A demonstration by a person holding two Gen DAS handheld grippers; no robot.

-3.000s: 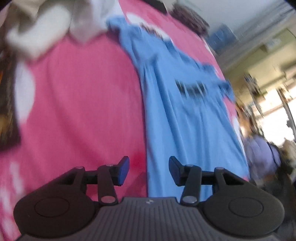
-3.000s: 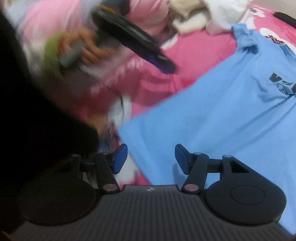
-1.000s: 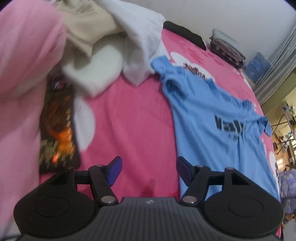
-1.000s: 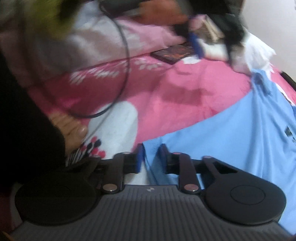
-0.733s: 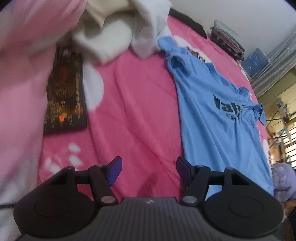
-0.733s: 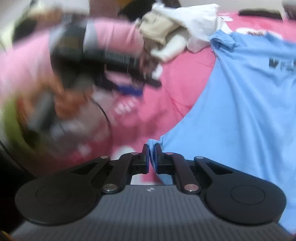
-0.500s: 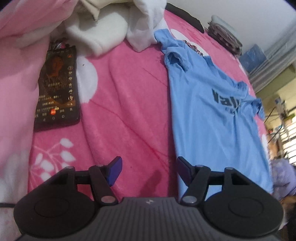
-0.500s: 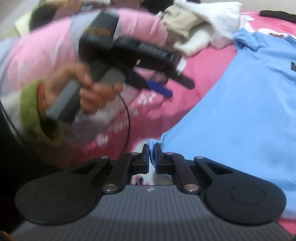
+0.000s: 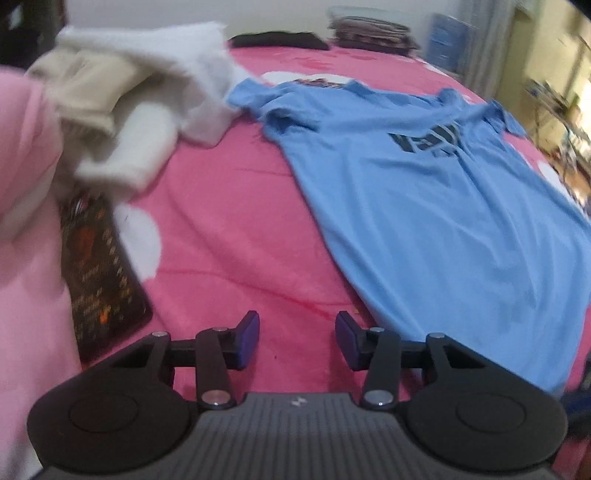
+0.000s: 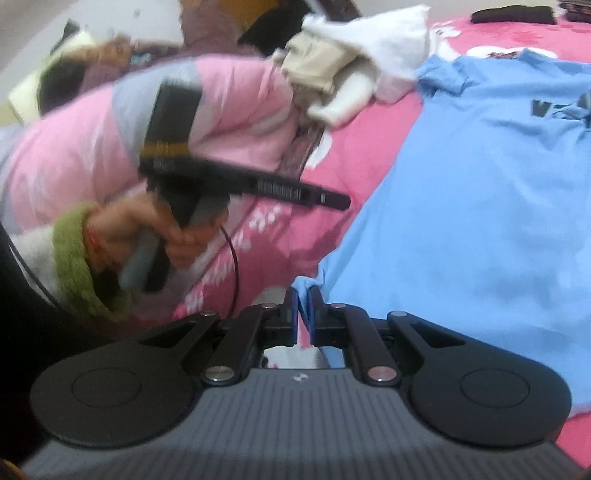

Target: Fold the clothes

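Observation:
A light blue T-shirt (image 9: 436, 192) with dark lettering lies spread flat on a pink bed cover (image 9: 229, 236). My left gripper (image 9: 297, 339) hovers over bare pink cover just left of the shirt's side edge; its jaws are closing with nothing between them. In the right wrist view the same T-shirt (image 10: 472, 192) fills the right half. My right gripper (image 10: 303, 314) is shut on a bottom corner of it, and blue fabric bunches up between the pads. The left gripper (image 10: 332, 201) also shows there from the side, held by a hand (image 10: 147, 232) in a green cuff.
A heap of white and beige clothes (image 9: 140, 96) lies at the back left. A dark phone (image 9: 99, 273) rests on the cover by a pale pink quilt (image 9: 22, 206). Folded dark items (image 9: 369, 27) and a black object (image 9: 277, 38) sit at the far edge.
The left gripper's jaws have narrowed and its view has rolled, bringing the shirt more across the right. The right gripper closed on the shirt's corner and stays shut on it, lifted slightly.

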